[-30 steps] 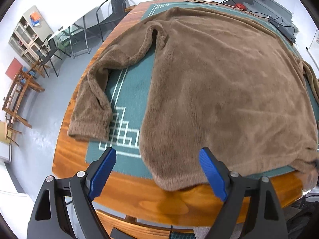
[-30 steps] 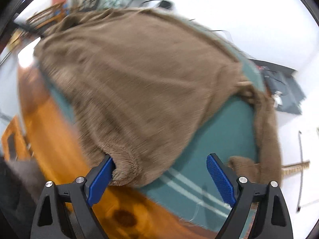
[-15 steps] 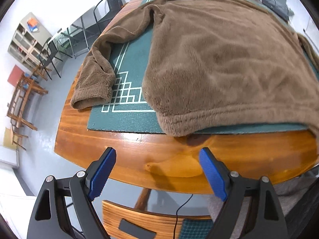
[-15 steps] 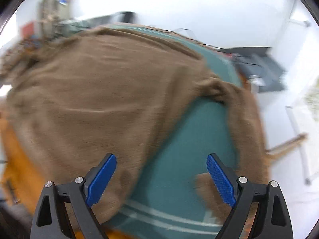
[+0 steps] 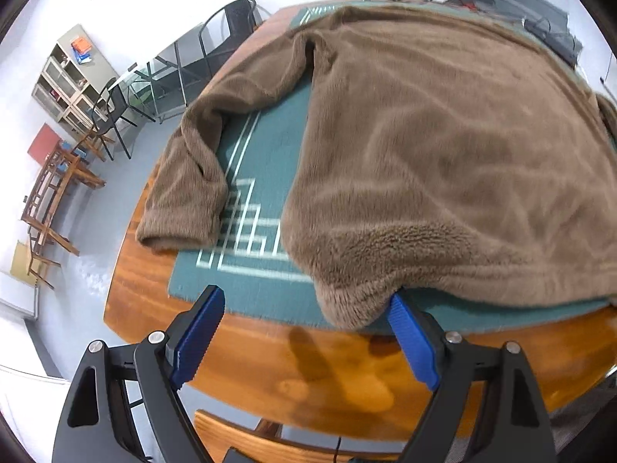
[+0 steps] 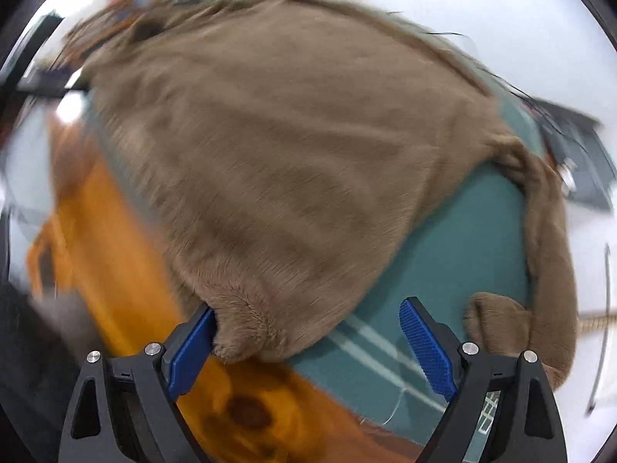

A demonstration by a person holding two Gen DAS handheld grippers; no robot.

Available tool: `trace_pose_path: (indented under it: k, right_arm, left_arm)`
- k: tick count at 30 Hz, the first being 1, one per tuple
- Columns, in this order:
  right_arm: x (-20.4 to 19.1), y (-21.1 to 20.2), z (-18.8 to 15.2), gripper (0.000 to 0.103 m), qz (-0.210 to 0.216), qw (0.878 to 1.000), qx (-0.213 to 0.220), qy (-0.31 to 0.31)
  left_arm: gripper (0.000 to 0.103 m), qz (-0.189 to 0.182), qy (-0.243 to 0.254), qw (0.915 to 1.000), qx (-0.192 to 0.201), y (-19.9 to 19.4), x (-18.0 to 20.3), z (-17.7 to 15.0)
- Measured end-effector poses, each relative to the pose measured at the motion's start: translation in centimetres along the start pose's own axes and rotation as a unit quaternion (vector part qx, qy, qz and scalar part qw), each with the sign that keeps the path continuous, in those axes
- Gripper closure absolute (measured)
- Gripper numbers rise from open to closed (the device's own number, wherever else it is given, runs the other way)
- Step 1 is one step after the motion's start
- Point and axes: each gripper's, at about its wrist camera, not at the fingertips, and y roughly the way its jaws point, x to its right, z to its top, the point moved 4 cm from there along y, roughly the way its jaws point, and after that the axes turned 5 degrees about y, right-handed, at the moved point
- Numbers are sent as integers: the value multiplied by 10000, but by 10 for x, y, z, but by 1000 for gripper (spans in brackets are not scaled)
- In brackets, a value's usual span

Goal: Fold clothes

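A fuzzy brown sweater (image 5: pixel 443 154) lies spread over a green mat (image 5: pixel 266 162) on a round wooden table (image 5: pixel 308 370). Its left sleeve (image 5: pixel 189 185) bends down toward the table's left edge. My left gripper (image 5: pixel 304 337) is open, and the sweater's lower left hem corner (image 5: pixel 351 305) sits between its blue pads, touching the right one. In the right wrist view the sweater (image 6: pixel 289 146) fills the frame, blurred. My right gripper (image 6: pixel 308 343) is open around the lower right hem corner (image 6: pixel 246 332), which touches the left pad. The right sleeve (image 6: pixel 547 254) runs down the mat's right side.
A wooden chair back (image 5: pixel 277 443) stands under the table's near edge. Black chairs (image 5: pixel 227 38), a glass table (image 5: pixel 154 77), a shelf unit (image 5: pixel 73 73) and wooden furniture (image 5: pixel 50 200) stand to the left. Cables and dark equipment (image 5: pixel 540 11) lie beyond the table's far right.
The left gripper drew back from the table, then came forward again to the left hem corner. The right gripper swung right over the mat, then back to the right hem corner. Both stayed open.
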Motion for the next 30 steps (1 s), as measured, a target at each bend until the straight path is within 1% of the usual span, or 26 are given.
trace_pose_path:
  k: [3, 5, 7, 9, 11, 13, 18, 20, 22, 24, 26, 27, 30]
  right_arm:
    - [23, 1, 15, 10, -456, 9974, 254, 494]
    - [34, 8, 20, 10, -641, 9958, 212, 623]
    - [39, 15, 22, 10, -669, 9954, 130, 673]
    - [37, 16, 23, 10, -525, 9966, 95, 627]
    - [34, 17, 24, 10, -394, 9976, 66, 574]
    - [30, 15, 24, 10, -327, 9983, 84, 482]
    - [19, 4, 20, 10, 110, 9990, 202, 382]
    - [13, -8, 14, 10, 353, 9982, 318, 359]
    - [9, -21, 7, 10, 751, 9960, 382, 286]
    - [1, -26, 3, 10, 1069, 9938, 302, 99]
    - [-7, -23, 2, 10, 1174, 9928, 168, -171]
    - [-12, -19, 1, 10, 990, 9945, 117, -317]
    - [-14, 5, 3, 10, 19, 9988, -146, -462]
  left_arm:
    - [14, -146, -176, 9996, 141, -3, 2, 13]
    - [14, -207, -336, 9990, 199, -3, 3, 20]
    - [14, -273, -529, 9980, 229, -1, 3, 26]
    - [14, -365, -614, 9972, 220, 1, 8, 30]
    - [14, -380, -529, 9976, 240, 3, 15, 32]
    - [14, -317, -475, 9981, 248, 5, 19, 35]
    - [14, -82, -453, 9986, 256, 11, 20, 41]
    - [14, -51, -496, 9984, 275, 12, 19, 47]
    - [14, -37, -550, 9980, 297, 13, 19, 53]
    - [14, -23, -604, 9977, 319, 13, 18, 59]
    - [14, -9, -659, 9972, 340, 14, 17, 66]
    - [14, -2, -686, 9970, 351, 14, 17, 69]
    - [14, 2, -768, 9963, 385, 14, 16, 78]
